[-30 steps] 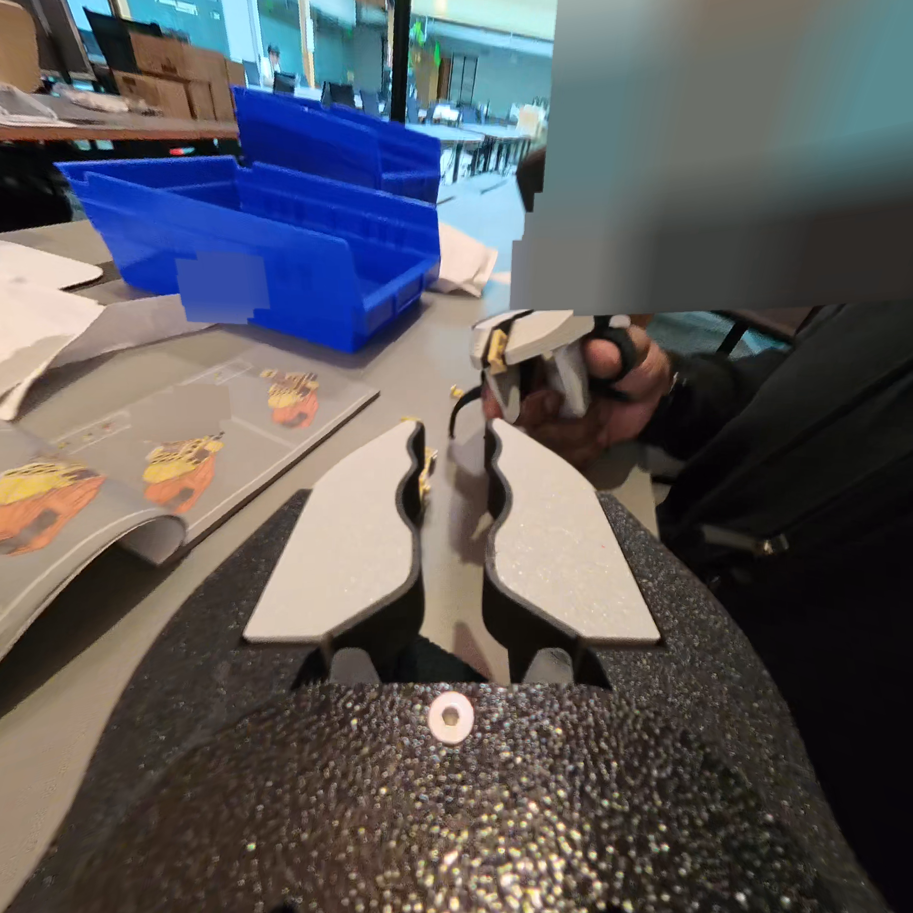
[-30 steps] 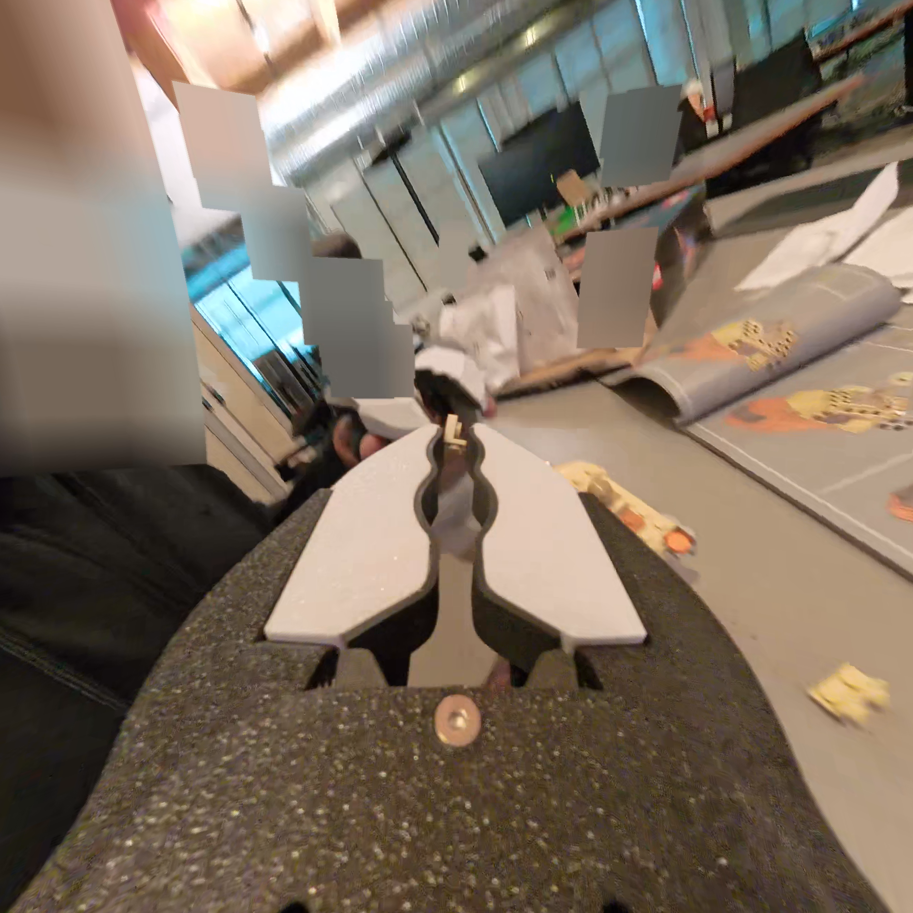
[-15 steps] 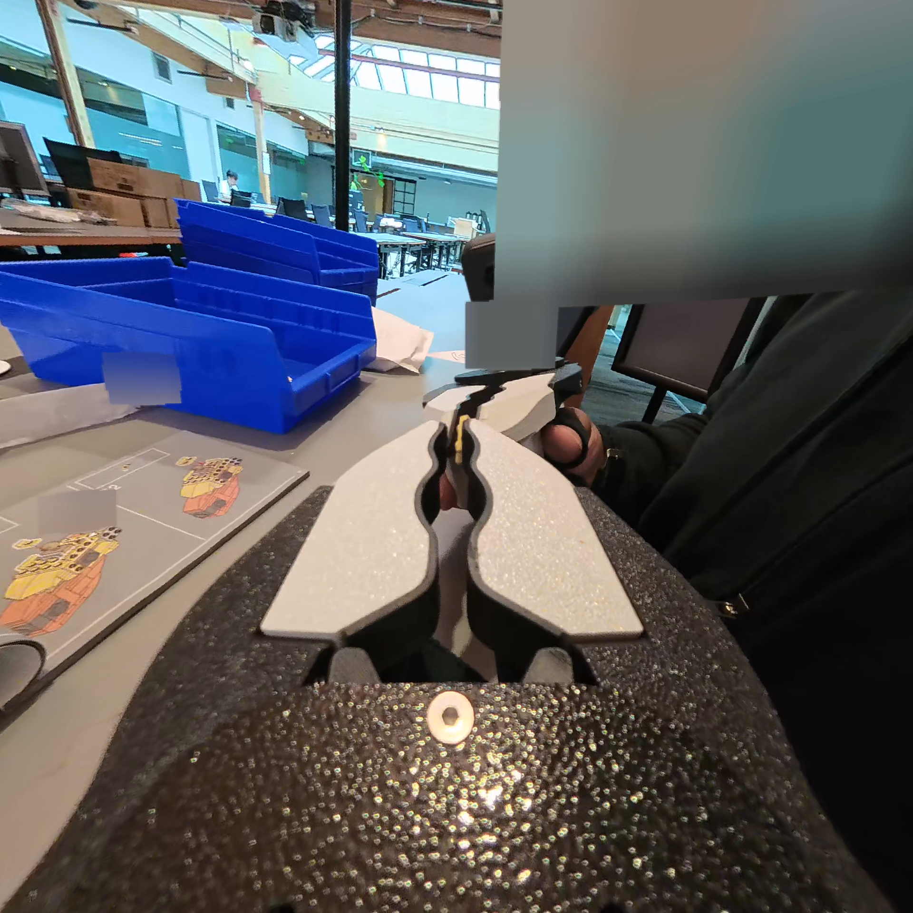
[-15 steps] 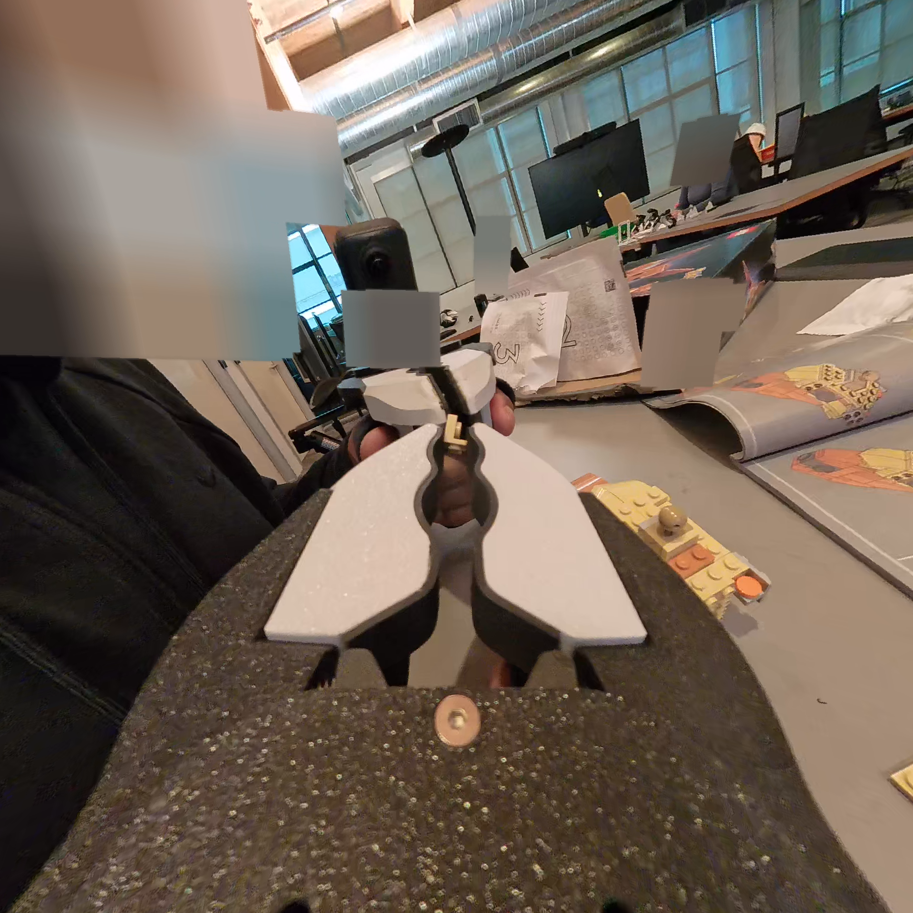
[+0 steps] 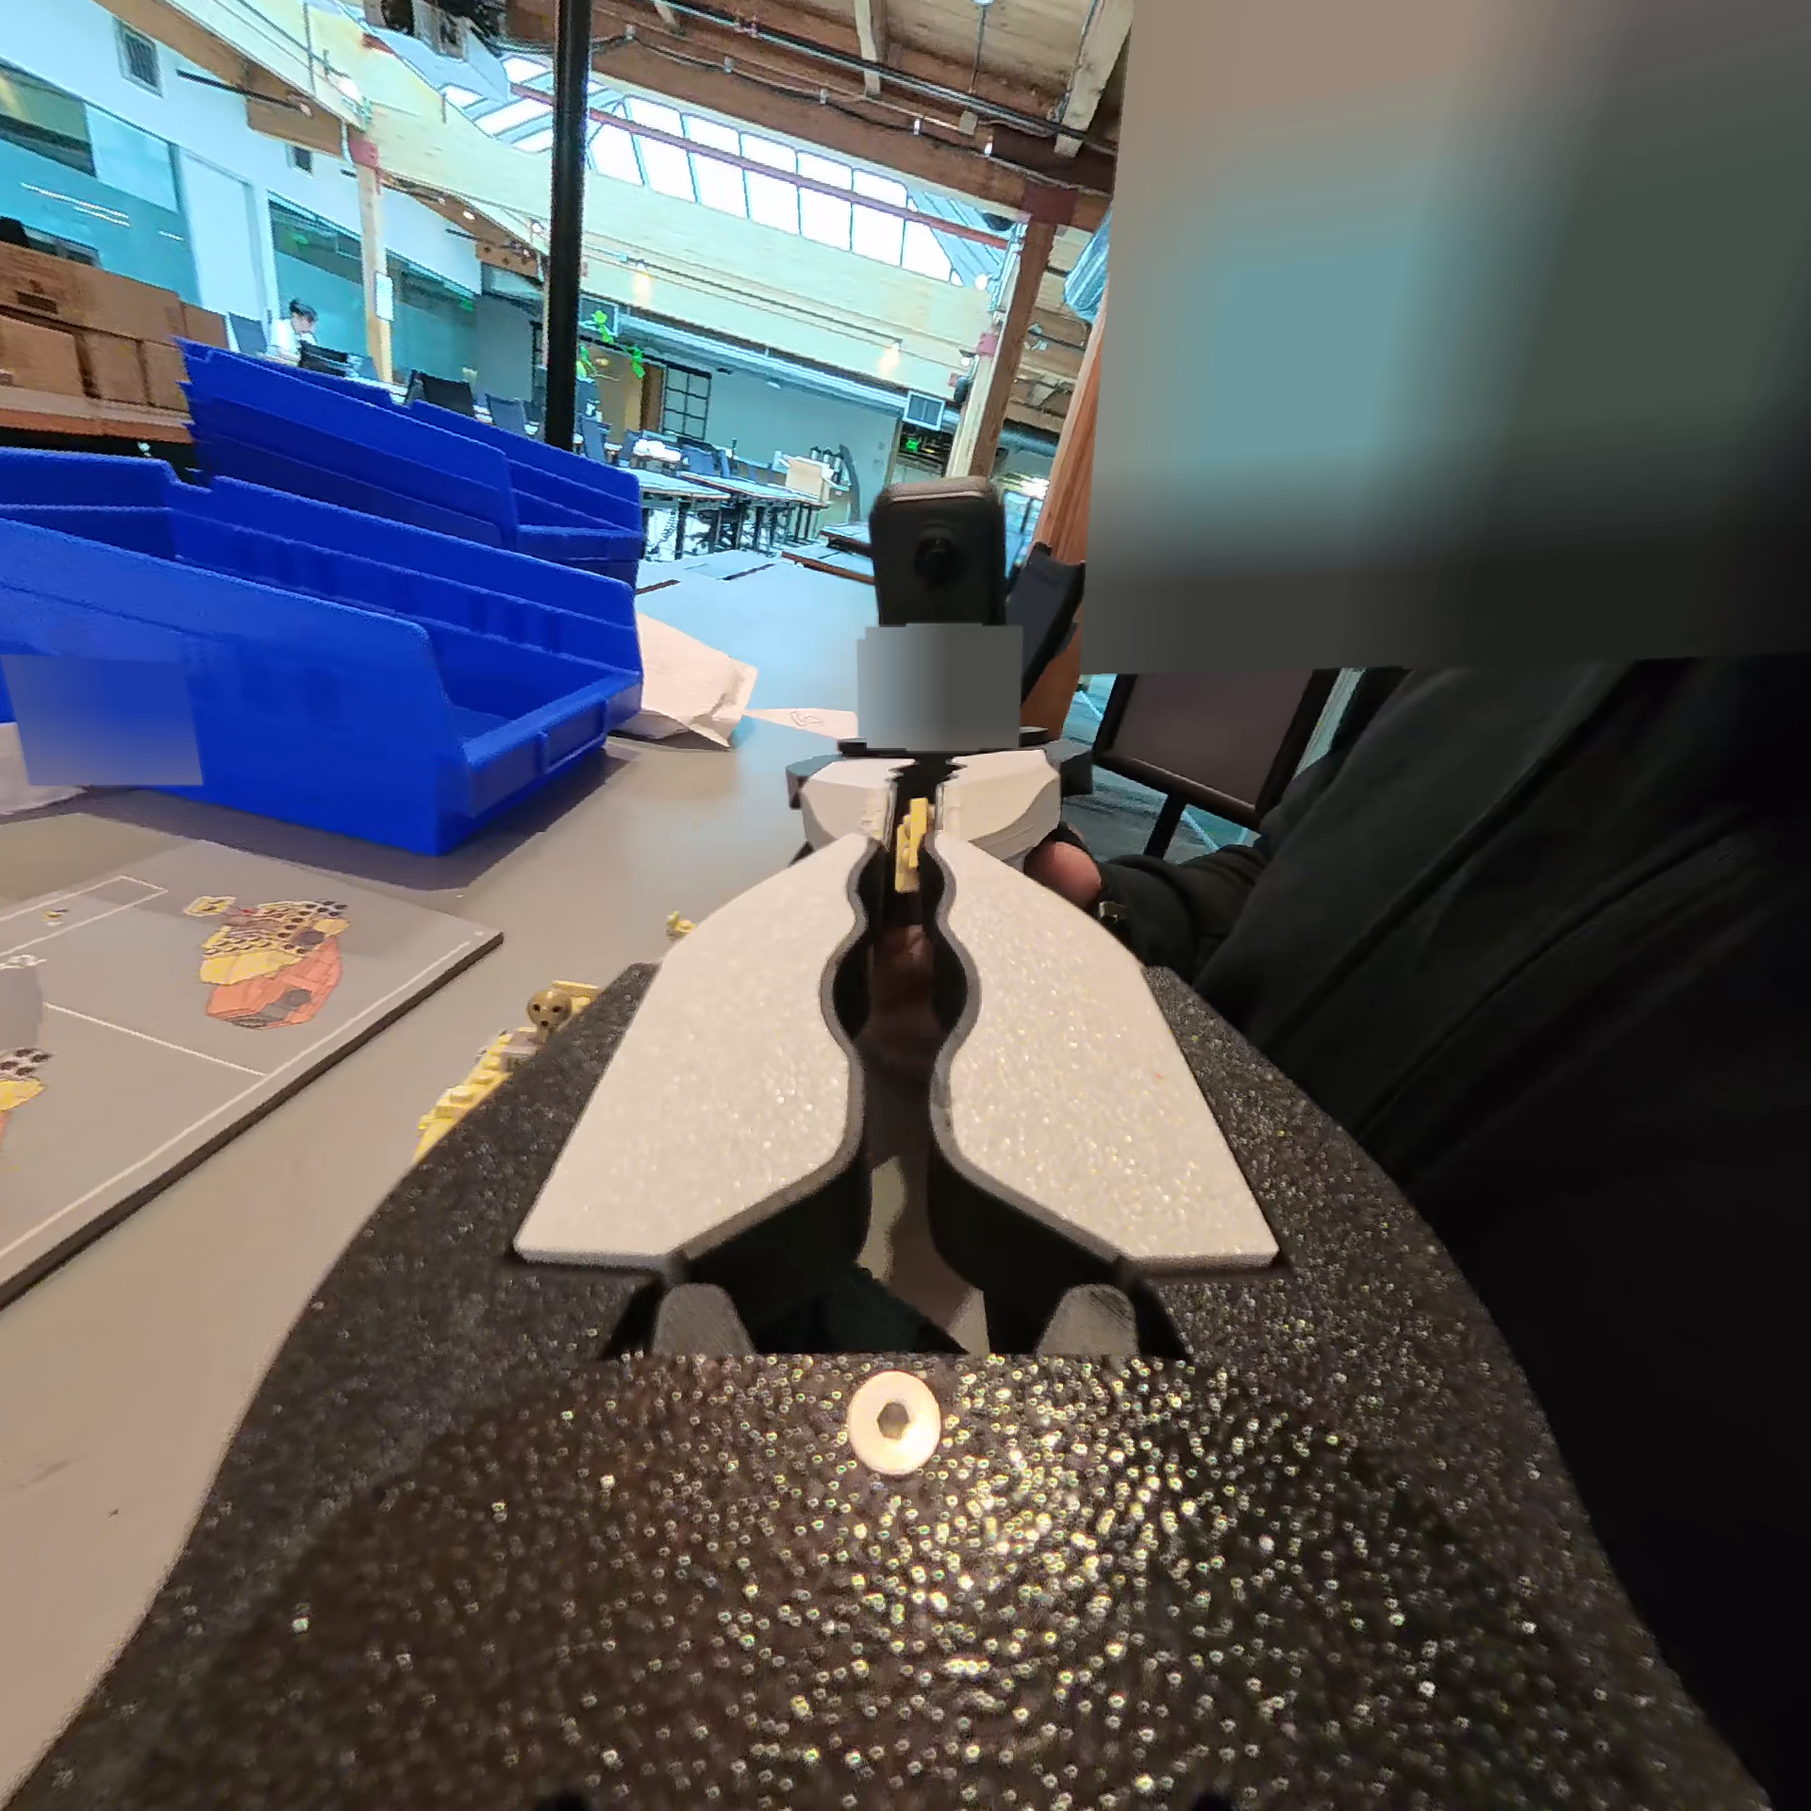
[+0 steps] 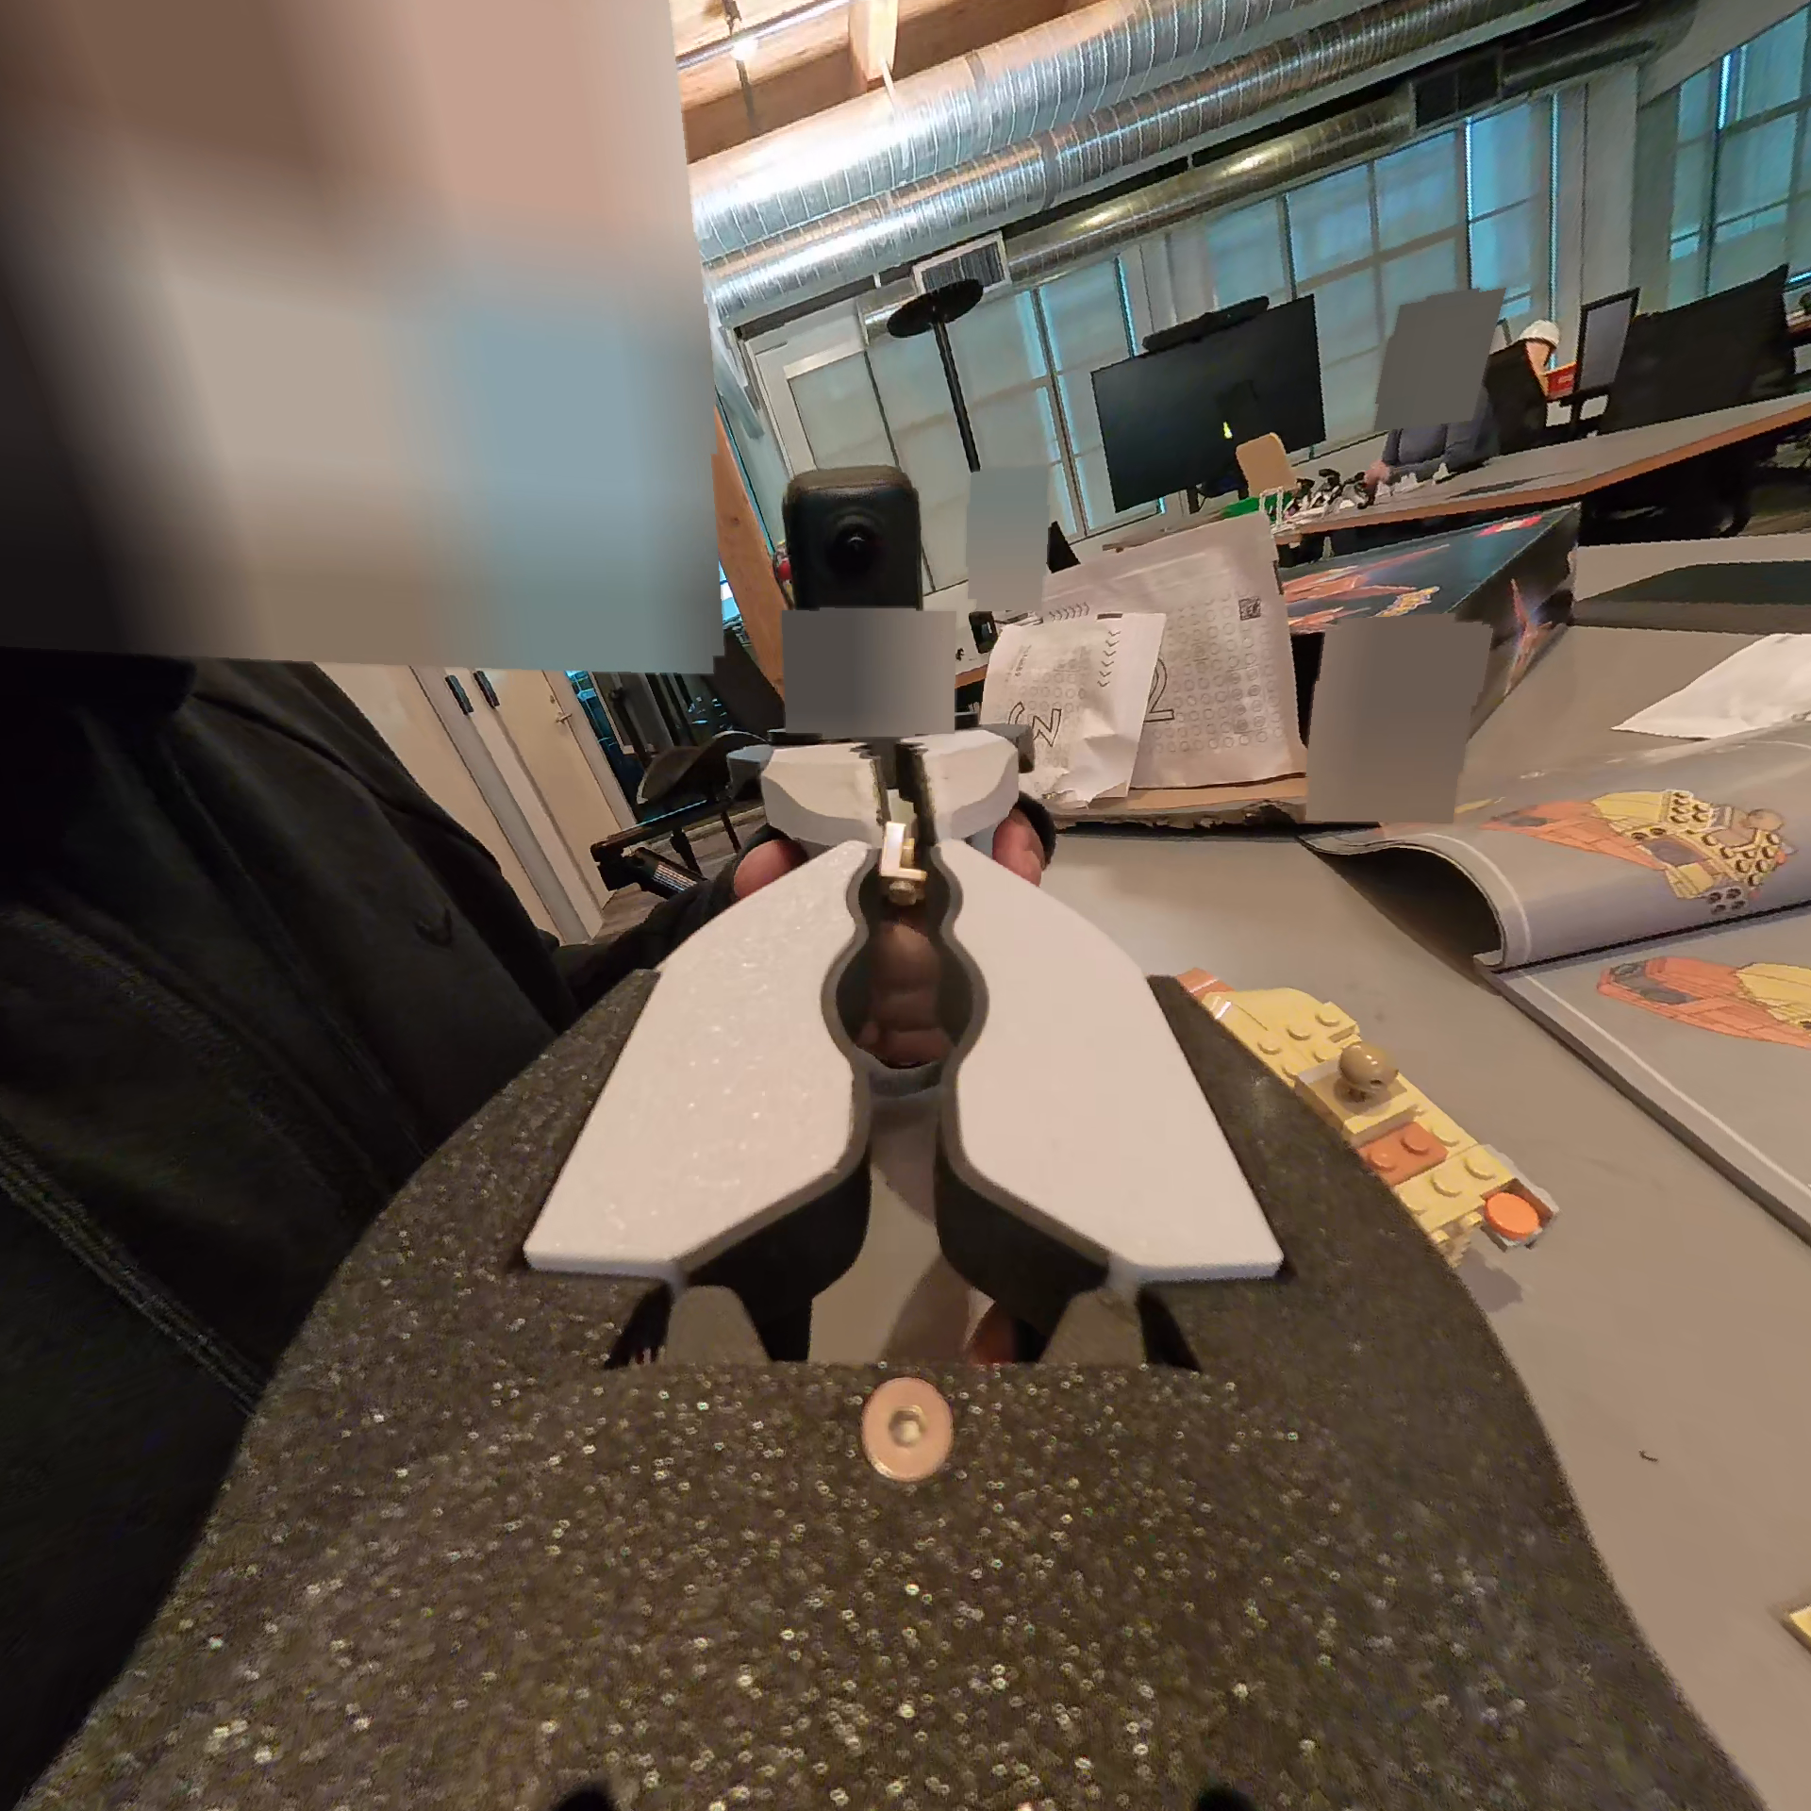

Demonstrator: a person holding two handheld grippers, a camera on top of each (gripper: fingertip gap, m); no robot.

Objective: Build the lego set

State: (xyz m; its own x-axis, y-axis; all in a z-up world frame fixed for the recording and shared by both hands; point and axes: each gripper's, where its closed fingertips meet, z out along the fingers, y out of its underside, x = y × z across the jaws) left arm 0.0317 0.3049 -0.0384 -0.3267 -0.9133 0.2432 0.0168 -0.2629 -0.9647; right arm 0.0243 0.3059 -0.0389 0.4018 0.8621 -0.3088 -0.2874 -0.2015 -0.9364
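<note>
I am holding both tools tip to tip above the counter [image 5: 686, 784]: my left hand-held gripper [image 5: 906, 862] and right hand-held gripper [image 6: 900, 867] are each pinching a small tan lego piece [image 5: 909, 851], near the partly built model [image 6: 1372, 1117].

open hall — timber beams [image 5: 804, 59] and skylights [image 5: 784, 196] overhead, silver ducts [image 6: 1078, 127], tall windows [image 6: 1470, 245], long grey desks [image 6: 1568, 470] — a dark monitor [image 6: 1205, 402].
</note>
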